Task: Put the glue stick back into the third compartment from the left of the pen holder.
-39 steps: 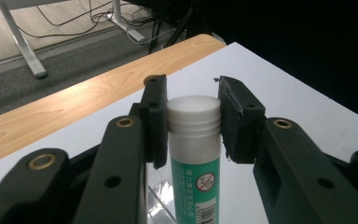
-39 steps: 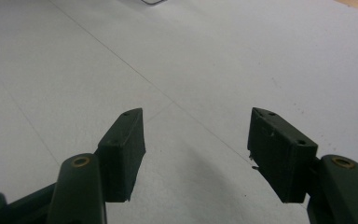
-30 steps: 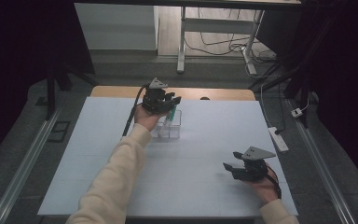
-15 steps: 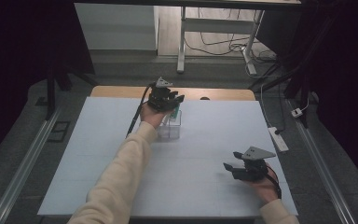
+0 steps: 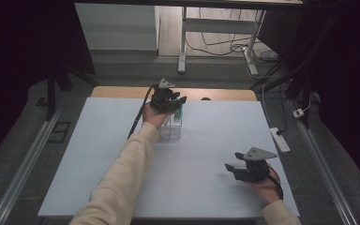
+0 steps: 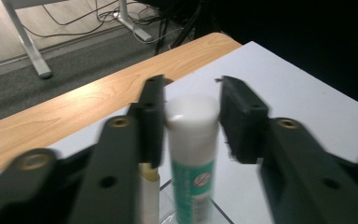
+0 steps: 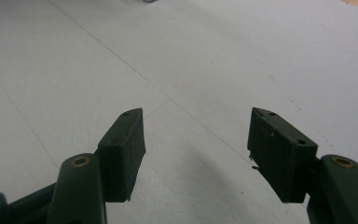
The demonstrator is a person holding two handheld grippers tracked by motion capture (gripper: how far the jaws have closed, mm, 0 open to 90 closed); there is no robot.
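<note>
A glue stick (image 6: 193, 154) with a white cap and green label stands upright in a clear container (image 5: 171, 130) at the far middle of the white mat. My left gripper (image 5: 172, 100) hovers over it, pointing away from the person. Its jaws have just been opening. The stick's cap sits between the pads (image 6: 242, 119), with a gap on the right side. A pale yellowish stick (image 6: 148, 196) stands beside it in the container. My right gripper (image 5: 232, 169) rests low at the near right of the mat, open and with nothing between its fingers (image 7: 123, 149).
The white mat (image 5: 98, 154) covers a wooden table whose far edge (image 5: 122, 92) shows bare. A white power strip (image 5: 280, 139) lies off the mat's right edge. Desk legs and cables stand on the floor beyond.
The left gripper's jaws have spread apart around the glue stick over the container. The left hand has barely shifted. The right gripper has stayed where it was.
</note>
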